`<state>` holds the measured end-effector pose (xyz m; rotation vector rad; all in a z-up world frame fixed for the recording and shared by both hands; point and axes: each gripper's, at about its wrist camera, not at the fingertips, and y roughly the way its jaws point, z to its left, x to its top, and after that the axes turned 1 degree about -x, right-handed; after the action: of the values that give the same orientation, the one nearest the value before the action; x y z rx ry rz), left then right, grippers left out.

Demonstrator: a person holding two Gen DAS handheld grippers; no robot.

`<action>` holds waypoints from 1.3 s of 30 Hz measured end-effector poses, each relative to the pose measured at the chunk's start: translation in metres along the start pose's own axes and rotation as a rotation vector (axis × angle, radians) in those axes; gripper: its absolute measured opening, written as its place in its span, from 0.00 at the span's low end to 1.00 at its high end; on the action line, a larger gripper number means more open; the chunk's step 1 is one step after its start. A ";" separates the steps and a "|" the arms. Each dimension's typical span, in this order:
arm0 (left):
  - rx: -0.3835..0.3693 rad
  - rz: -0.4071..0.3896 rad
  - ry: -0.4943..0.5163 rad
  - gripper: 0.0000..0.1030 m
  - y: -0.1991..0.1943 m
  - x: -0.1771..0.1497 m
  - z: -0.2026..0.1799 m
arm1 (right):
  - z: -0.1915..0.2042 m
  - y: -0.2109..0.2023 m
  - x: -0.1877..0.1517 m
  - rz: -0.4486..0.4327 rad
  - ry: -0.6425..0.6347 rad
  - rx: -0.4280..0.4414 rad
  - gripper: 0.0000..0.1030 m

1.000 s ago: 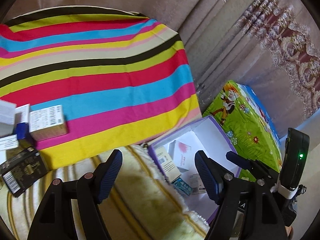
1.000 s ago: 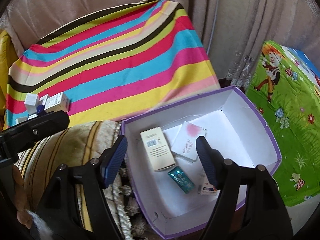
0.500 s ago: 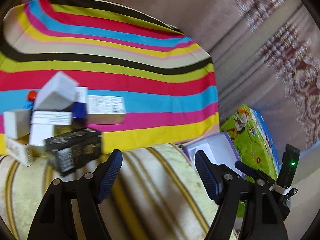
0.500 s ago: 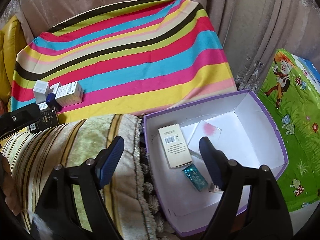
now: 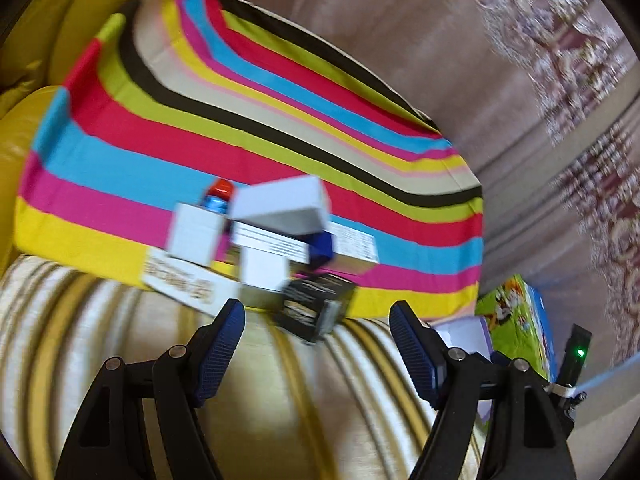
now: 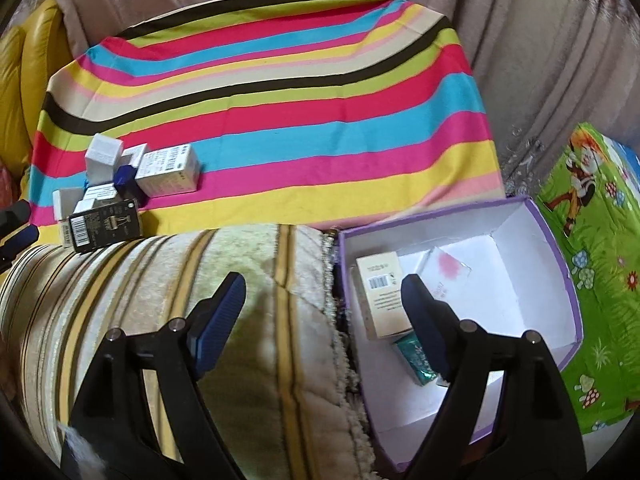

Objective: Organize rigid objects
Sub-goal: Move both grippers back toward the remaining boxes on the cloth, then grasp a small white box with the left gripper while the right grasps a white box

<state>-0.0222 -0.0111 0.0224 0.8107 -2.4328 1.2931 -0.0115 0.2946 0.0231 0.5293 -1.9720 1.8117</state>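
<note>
Fingers of the left gripper (image 5: 318,354) stand apart with nothing between them, aimed down at the striped cushion and toward a heap of small boxes (image 5: 276,248). Fingers of the right gripper (image 6: 324,326) are also apart and empty; they have just been widening, and they straddle the fringe between the cream cushion and the purple-rimmed carton (image 6: 560,280).

Take the black box (image 5: 316,308) as the landmark. It lies at the near edge of the heap, where the striped cloth (image 5: 248,128) meets the cushion, just ahead of the left fingers and a little toward the right one. Its long axis appears to run across the gap between the fingers, tilted slightly, though blur makes this hard to settle. Behind it the white boxes are stacked and leaning, with a small blue box and a red-capped item farther back.

From the right wrist view the black box (image 6: 105,229) sits well apart, far off to the left of that gripper, while the carton, already holding a tan box (image 6: 380,292), a pink-marked packet and a teal packet, lies on the opposite side. The left hand is plainly nearer; I judge the black box the likely next pick.
</note>
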 end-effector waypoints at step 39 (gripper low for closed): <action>0.188 0.167 0.025 0.39 0.059 0.051 0.055 | 0.158 0.019 0.076 -0.046 -0.246 0.138 0.80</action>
<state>-0.0970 -0.0481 -0.0249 0.6414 -2.4295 1.6029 -0.0927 0.1384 0.0364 0.8711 -1.9784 1.9422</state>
